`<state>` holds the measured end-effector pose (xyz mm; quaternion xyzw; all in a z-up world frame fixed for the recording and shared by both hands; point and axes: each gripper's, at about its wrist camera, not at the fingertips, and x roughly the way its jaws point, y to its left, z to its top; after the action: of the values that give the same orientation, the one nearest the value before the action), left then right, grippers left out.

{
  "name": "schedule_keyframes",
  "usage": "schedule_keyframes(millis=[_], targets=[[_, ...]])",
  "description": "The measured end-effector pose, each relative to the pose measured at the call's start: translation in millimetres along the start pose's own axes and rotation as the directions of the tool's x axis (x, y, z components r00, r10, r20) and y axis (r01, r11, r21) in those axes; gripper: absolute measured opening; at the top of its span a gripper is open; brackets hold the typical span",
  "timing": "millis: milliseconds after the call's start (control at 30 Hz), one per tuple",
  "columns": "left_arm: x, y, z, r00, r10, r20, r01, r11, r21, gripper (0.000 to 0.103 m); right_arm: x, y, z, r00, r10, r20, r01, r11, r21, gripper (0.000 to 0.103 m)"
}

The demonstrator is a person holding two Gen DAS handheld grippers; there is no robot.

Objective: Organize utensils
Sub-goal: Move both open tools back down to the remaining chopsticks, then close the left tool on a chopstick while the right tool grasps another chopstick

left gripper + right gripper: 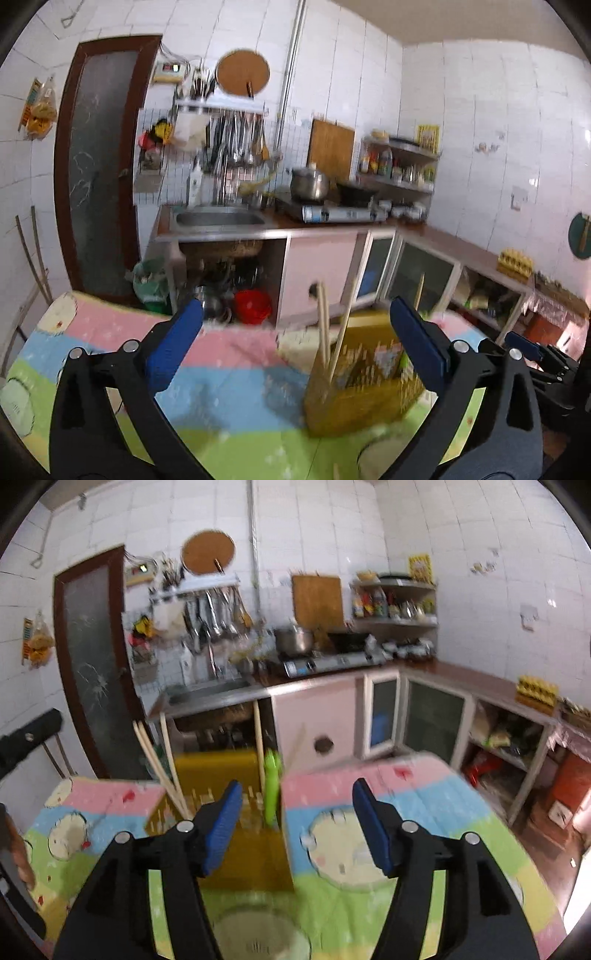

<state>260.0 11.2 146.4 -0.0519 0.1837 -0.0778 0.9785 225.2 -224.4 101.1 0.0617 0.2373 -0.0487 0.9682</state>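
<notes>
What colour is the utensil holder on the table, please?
The utensil holder is mustard yellow, with wooden chopsticks standing in it; it shows best in the right wrist view.

The yellow perforated utensil holder [362, 387] is smeared by motion blur in both views, so its holes and inner compartments cannot be told apart. The lower ends of the pale wooden chopsticks [325, 332] are hidden inside it. In the right wrist view, the green plastic utensil [272, 790] is too blurred to identify. The bottom edge cuts off the round white object [258, 938].
</notes>
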Motion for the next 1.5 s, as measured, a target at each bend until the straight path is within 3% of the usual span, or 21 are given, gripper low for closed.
schedule_keyframes(millis=[233, 467, 633, 733, 833, 900, 1000, 1167, 1233, 1367, 1500], targets=[[8, 8, -67, 0.985, 0.035, -0.170, -0.027, 0.998, 0.050, 0.098, 16, -3, -67, 0.987, -0.051, -0.151, 0.054, 0.998, 0.020, 0.061], [43, 16, -129, 0.937, 0.046, -0.346, -0.042, 0.999, 0.019, 0.098, 40, 2, -117, 0.954, -0.066, -0.292, 0.077, 0.997, 0.028, 0.061], [57, 11, -151, 0.912, 0.054, -0.406, -0.043, 0.998, 0.035, 0.098, 56, 9, -131, 0.930, -0.068, -0.360, 0.089, 0.995, 0.043, 0.060], [62, 2, -159, 0.904, 0.070, -0.421, -0.043, 0.996, 0.073, 0.098, 69, 11, -136, 0.911, -0.057, -0.408, 0.093, 0.993, 0.069, 0.040], [64, -4, -161, 0.899, 0.079, -0.431, -0.047, 0.995, 0.085, 0.098, 73, 15, -135, 0.902, -0.080, -0.424, 0.117, 0.991, 0.062, 0.038], [68, -6, -163, 0.890, 0.091, -0.448, -0.055, 0.994, 0.092, 0.098, 75, 17, -133, 0.901, -0.086, -0.426, 0.120, 0.991, 0.054, 0.031], [74, -8, -168, 0.875, 0.081, -0.477, -0.050, 0.996, 0.078, 0.098, 77, 21, -132, 0.904, -0.083, -0.420, 0.110, 0.993, 0.039, 0.012], [77, -13, -169, 0.869, 0.067, -0.490, -0.042, 0.997, 0.062, 0.096, 76, 14, -130, 0.909, -0.061, -0.413, 0.081, 0.996, 0.032, 0.011], [77, -18, -169, 0.870, 0.063, -0.490, -0.032, 0.997, 0.072, 0.091, 75, 8, -128, 0.909, -0.065, -0.413, 0.082, 0.996, 0.024, 0.009], [81, -32, -172, 0.855, 0.032, -0.518, 0.011, 0.997, 0.080, 0.077, 76, -5, -125, 0.907, -0.064, -0.416, 0.084, 0.996, 0.030, 0.008], [87, -44, -180, 0.828, 0.017, -0.560, 0.041, 0.995, 0.090, 0.050, 75, -14, -127, 0.907, -0.059, -0.416, 0.081, 0.996, 0.035, 0.008]])
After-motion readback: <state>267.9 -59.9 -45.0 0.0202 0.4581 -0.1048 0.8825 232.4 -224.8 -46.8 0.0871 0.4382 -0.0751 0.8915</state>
